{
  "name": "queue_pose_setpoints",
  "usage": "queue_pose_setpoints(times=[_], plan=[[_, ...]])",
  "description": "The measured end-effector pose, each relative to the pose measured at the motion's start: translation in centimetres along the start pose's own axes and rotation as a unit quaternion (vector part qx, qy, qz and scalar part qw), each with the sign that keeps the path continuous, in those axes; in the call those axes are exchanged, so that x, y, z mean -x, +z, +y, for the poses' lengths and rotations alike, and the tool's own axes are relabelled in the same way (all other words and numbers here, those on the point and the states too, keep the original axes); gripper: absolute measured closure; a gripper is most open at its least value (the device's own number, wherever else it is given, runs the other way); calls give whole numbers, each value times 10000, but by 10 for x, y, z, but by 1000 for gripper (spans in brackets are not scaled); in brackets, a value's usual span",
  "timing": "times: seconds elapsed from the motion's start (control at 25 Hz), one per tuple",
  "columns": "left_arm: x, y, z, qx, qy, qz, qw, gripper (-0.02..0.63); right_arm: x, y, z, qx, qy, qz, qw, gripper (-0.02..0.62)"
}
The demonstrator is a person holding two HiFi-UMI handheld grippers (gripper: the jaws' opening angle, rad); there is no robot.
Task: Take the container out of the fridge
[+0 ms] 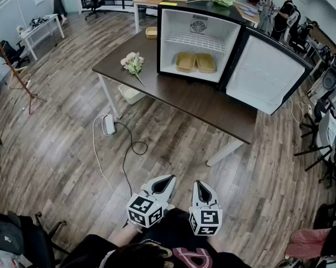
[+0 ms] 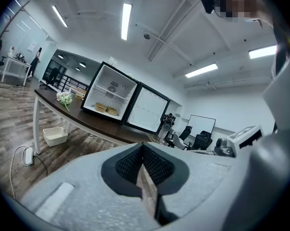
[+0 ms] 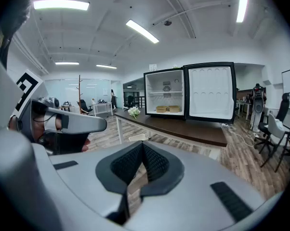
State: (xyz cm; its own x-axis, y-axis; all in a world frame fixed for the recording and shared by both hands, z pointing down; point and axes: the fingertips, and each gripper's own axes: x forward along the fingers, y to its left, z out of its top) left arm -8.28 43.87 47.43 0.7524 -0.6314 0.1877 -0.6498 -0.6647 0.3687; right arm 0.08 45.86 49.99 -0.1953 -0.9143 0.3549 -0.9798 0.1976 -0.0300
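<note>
Open-plan office, wood-plank floor (image 1: 56, 138). A dark table (image 1: 212, 108) is seen mid-room, and a small fridge (image 1: 198, 15) is set on it. The door (image 1: 265, 74) is swung fully open to the right of the fridge, so the inside is left exposed and no door step is judged to be needed.

Two tan containers (image 1: 185, 62) are seen inside the fridge, side by side on its bottom under the wire shelf (image 1: 197, 41). They sit close to the front, so they are judged easy to reach. Which one is meant by the task cannot be told. A third tan tray (image 1: 151, 32) is noted on the table, behind and left of the fridge. Flowers (image 1: 133, 63) are laid on the table left of the fridge. A white bin (image 1: 129, 92) is seen on the floor, below and left of the fridge.

The left gripper (image 1: 168, 180) and right gripper (image 1: 200, 185) are held low and close to the person's body, well apart from the fridge and aimed roughly toward it. In both gripper views the jaws are closed together with nothing between them. This is read as a carry or start pose.

The task is judged not yet begun. An approach to the fridge is called for, and the jaws must be parted before a container rim is taken.
</note>
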Motion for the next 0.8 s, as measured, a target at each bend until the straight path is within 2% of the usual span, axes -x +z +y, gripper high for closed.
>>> queue_pose_setpoints(times=[0.24, 0.48, 0.8], plan=[[-5, 2, 8, -65, 179, -21, 9998, 600, -11, -7, -2, 178, 151, 127, 9996, 588], [-17, 2, 23, -76, 262, 37, 9996, 599, -26, 0, -7, -90, 273, 42, 9996, 588], [-54, 14, 66, 3, 213, 169, 9996, 600, -61, 8, -28, -313, 55, 89, 9995, 586]])
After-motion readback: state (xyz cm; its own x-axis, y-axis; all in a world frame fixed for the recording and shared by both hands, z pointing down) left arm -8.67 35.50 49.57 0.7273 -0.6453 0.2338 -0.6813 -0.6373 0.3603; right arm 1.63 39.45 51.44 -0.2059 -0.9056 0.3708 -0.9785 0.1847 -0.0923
